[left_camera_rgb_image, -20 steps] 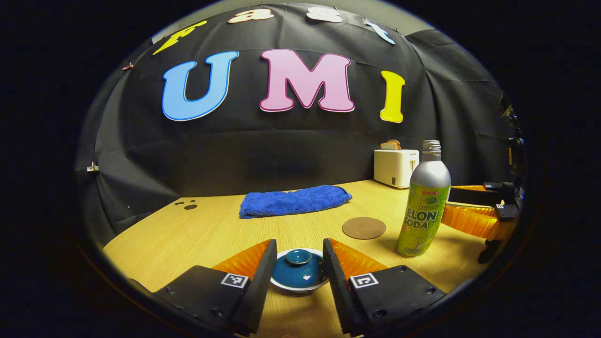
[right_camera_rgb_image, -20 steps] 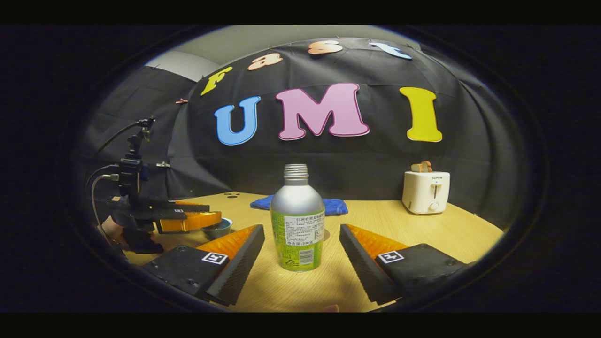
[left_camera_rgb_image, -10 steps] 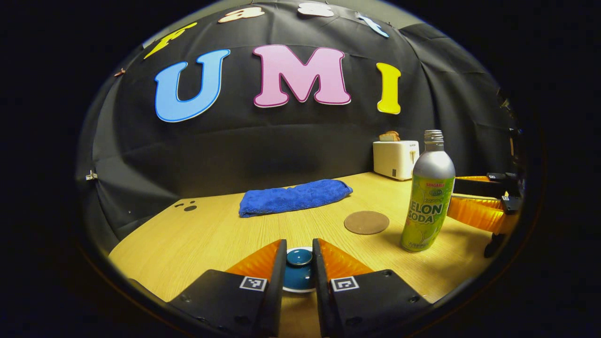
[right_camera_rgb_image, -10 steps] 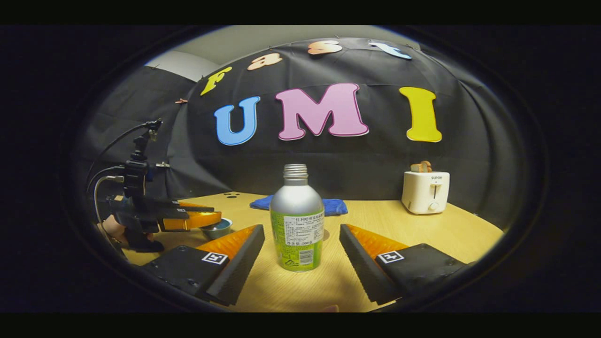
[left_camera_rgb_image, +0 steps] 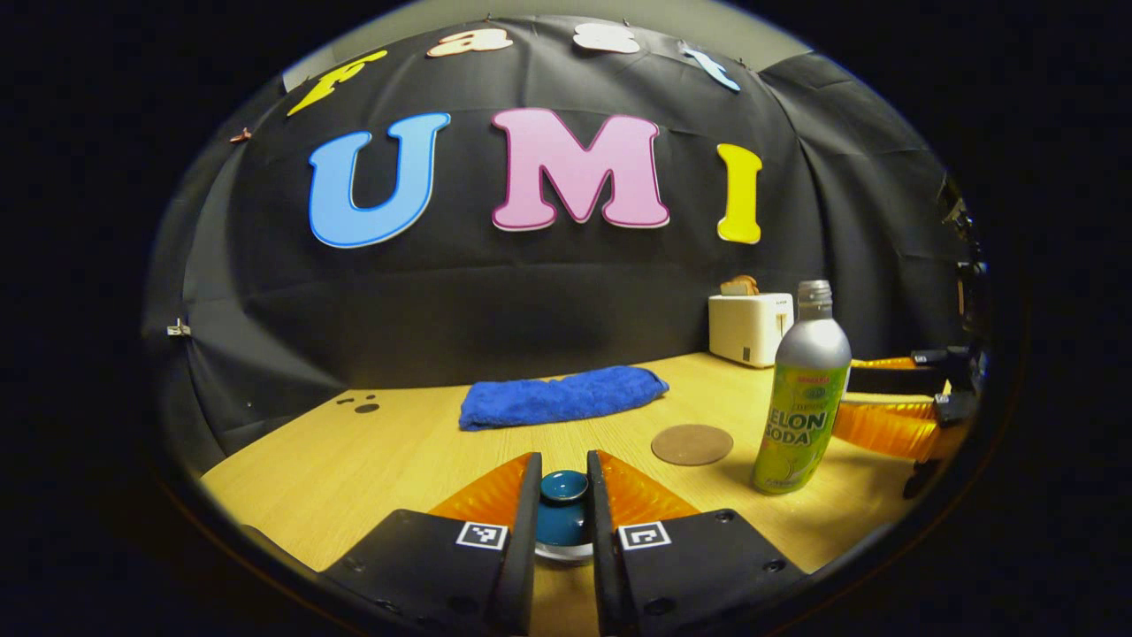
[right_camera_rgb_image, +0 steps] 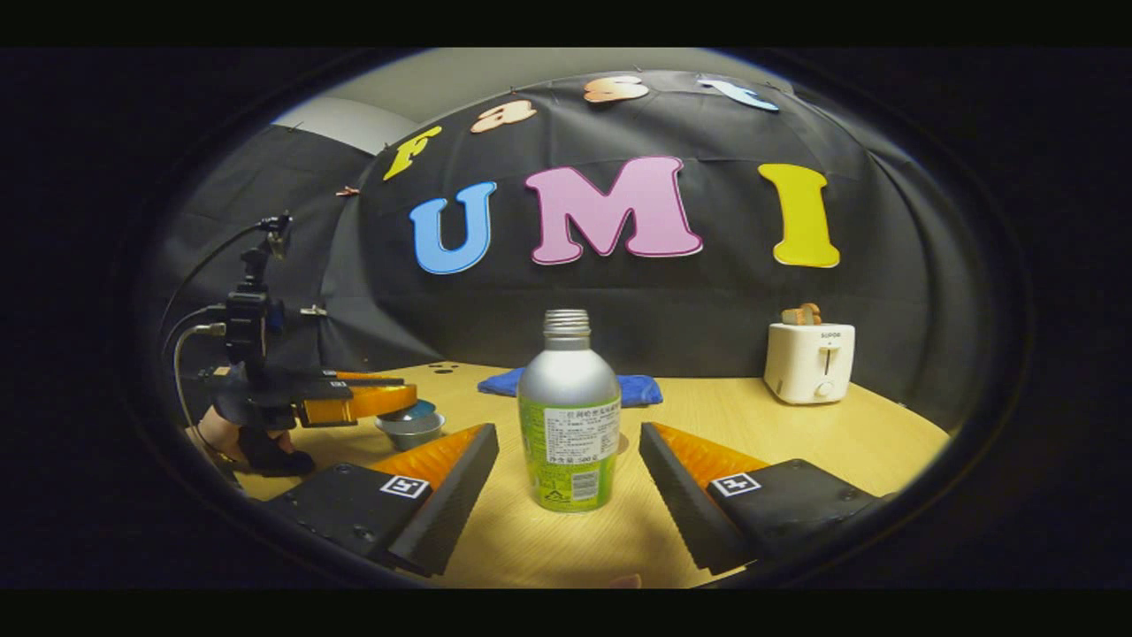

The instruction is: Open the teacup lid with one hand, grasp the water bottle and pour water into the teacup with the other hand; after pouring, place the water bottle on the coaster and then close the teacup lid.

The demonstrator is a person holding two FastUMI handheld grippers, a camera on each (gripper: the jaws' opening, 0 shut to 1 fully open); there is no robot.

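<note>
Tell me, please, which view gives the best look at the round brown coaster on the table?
The left gripper view: the coaster lies in full, unobstructed sight between the blue towel and the water bottle. In the right gripper view, the bottle stands in front of it, leaving just a sliver.

left tool (left_camera_rgb_image: 562, 504) fingers cover both sides of the blue ceramic teacup lid (left_camera_rgb_image: 563, 513), and the cup beneath is hidden. the silver and green water bottle (right_camera_rgb_image: 569, 416) blocks the middle of the blue folded towel (right_camera_rgb_image: 638, 387). its label print is too small to tell.
</note>
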